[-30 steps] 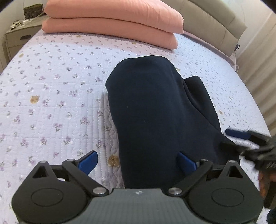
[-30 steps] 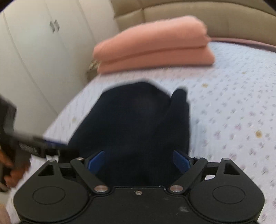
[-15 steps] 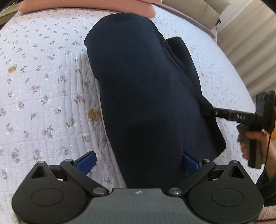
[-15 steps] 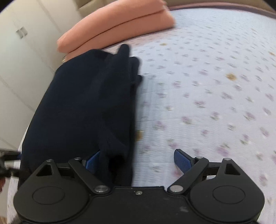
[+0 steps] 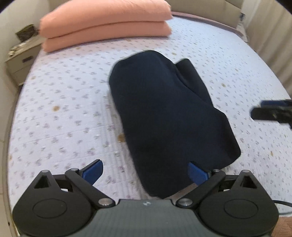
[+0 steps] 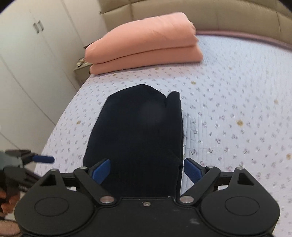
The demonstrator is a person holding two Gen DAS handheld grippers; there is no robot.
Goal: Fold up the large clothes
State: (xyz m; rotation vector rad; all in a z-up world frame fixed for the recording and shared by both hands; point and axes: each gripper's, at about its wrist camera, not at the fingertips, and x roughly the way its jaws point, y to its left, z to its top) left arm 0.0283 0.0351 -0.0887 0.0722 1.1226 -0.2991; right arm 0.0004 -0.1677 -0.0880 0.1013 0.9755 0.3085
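A dark navy garment (image 5: 164,113) lies folded into a long narrow shape on the floral bedspread (image 5: 63,102), its near end close to both cameras. My left gripper (image 5: 146,170) is open above the near end, blue pads wide apart, nothing pinched. In the right wrist view the same navy garment (image 6: 138,138) runs away from my right gripper (image 6: 147,168), which is open too, its pads straddling the cloth's near edge. The right gripper's tip (image 5: 270,109) shows at the right edge of the left view. The left gripper (image 6: 42,158) shows at the left of the right view.
Two folded salmon-pink blankets (image 5: 105,23) are stacked at the head of the bed, before a beige padded headboard (image 6: 200,12). A nightstand (image 5: 21,60) stands at the bed's left. White wardrobe doors (image 6: 27,54) line the left wall. A hand (image 6: 7,202) holds the left gripper's handle.
Both grippers have pulled back and risen from the garment, so more of the bed and the pink blankets shows. The right gripper has swung off the garment's right edge to face its near end.
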